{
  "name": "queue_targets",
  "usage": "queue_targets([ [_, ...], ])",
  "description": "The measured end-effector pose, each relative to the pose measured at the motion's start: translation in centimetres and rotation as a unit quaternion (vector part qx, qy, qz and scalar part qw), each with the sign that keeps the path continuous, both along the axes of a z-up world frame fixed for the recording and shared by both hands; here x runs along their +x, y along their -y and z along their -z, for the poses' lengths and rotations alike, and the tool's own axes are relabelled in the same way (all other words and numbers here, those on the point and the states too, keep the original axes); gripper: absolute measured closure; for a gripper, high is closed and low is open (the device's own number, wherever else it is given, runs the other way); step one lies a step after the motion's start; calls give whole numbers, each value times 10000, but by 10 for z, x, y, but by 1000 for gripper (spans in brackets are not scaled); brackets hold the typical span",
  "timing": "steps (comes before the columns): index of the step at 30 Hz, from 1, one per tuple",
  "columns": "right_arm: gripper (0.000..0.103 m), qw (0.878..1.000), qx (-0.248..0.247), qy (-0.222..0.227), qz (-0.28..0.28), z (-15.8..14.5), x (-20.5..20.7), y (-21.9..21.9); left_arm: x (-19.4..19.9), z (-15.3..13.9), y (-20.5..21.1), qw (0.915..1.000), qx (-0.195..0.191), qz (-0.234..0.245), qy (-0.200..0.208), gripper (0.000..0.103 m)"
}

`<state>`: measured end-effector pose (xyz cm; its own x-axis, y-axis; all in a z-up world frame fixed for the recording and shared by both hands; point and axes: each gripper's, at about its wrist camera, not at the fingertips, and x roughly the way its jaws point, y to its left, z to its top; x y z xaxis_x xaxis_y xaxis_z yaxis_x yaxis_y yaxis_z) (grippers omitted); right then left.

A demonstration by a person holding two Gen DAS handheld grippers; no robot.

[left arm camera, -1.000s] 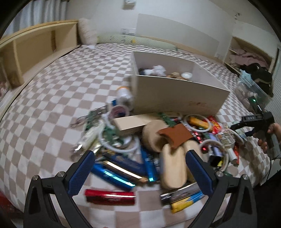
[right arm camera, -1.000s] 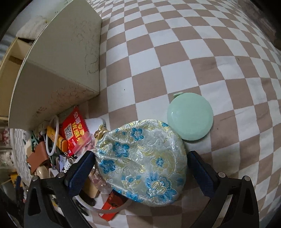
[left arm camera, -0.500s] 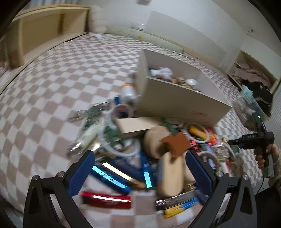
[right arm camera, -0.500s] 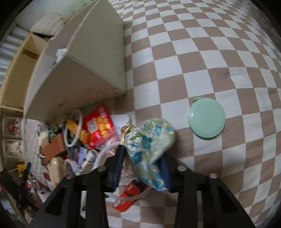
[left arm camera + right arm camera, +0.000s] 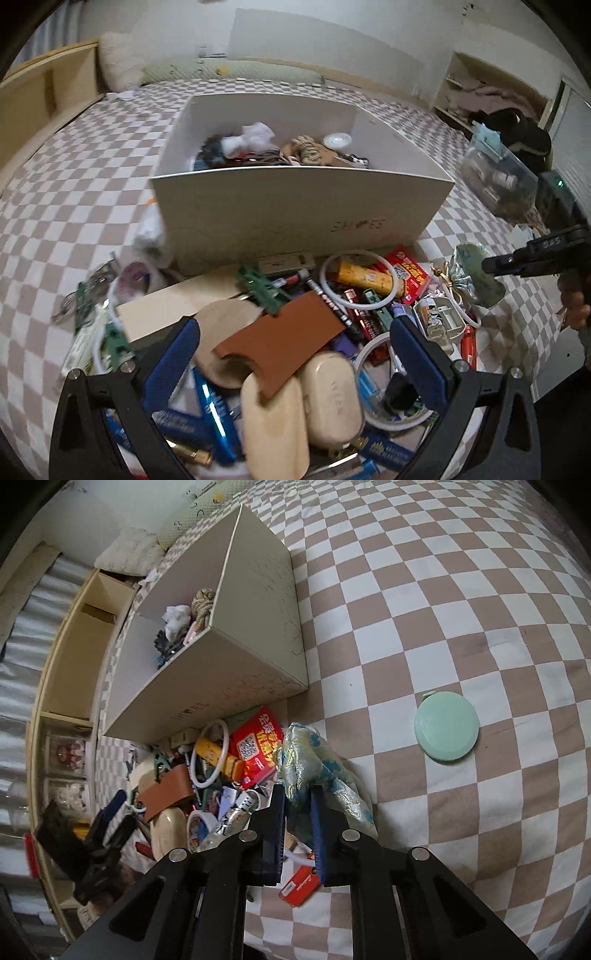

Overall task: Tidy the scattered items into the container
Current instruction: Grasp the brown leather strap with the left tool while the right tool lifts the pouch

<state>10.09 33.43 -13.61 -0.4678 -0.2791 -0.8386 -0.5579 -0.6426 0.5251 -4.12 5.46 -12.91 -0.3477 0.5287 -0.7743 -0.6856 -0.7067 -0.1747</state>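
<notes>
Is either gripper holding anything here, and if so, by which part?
The right gripper pinches the brocade pouch by its bunched fabric near one edge. The left gripper is open, holding nothing.

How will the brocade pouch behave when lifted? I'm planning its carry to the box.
Likely floppy: the brocade pouch bunches and folds where the right gripper pinches it. Probably light, since its fabric hangs slack. Its loose end may swing or snag.

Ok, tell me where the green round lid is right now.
In the right wrist view the green round lid lies flat on the checkered cover, alone on the picture's right, apart from the flowered pouch and the box.
</notes>
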Motion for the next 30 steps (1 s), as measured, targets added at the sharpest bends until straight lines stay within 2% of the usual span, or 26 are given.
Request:
queue_targets([
  [4,89,9999,-67,-104,46,-2,3,1,-2,6,-12,9995,-103,263,102,16],
  [7,89,9998,-94,-159,44,-5,4,2,-9,18,-17,9982,-376,454,147,16],
  [11,89,9997,-99,-211,28,-8,4,4,-15,25,-19,9956,-547,736,182,19],
  [12,89,9997,-89,-212,25,-8,4,4,-14,26,-21,9945,-610,822,216,23],
  [13,89,9997,-94,-210,29,-8,4,4,-13,29,-23,9929,-702,918,269,32],
  [16,89,9998,-83,-200,54,-8,4,2,-3,35,-28,9885,-897,1186,262,38],
  [23,89,10000,-11,-37,84,0,2,-2,6,37,-32,9882,-932,1165,346,50],
  [24,88,9999,65,36,81,2,0,-2,7,37,-32,9885,-918,1150,348,52],
  [25,87,9998,150,80,107,4,0,-3,7,36,-32,9888,-884,1143,373,58],
  [26,77,9996,235,113,118,5,0,-3,7,35,-32,9892,-851,1125,400,60],
  [27,51,9993,325,143,114,6,-1,-3,7,35,-32,9896,-838,1092,409,60],
  [29,18,9987,461,178,131,6,-2,-3,7,35,-31,9904,-810,1043,416,60],
  [30,18,9985,513,187,82,7,-4,-2,6,34,-30,9908,-789,1016,430,60],
])
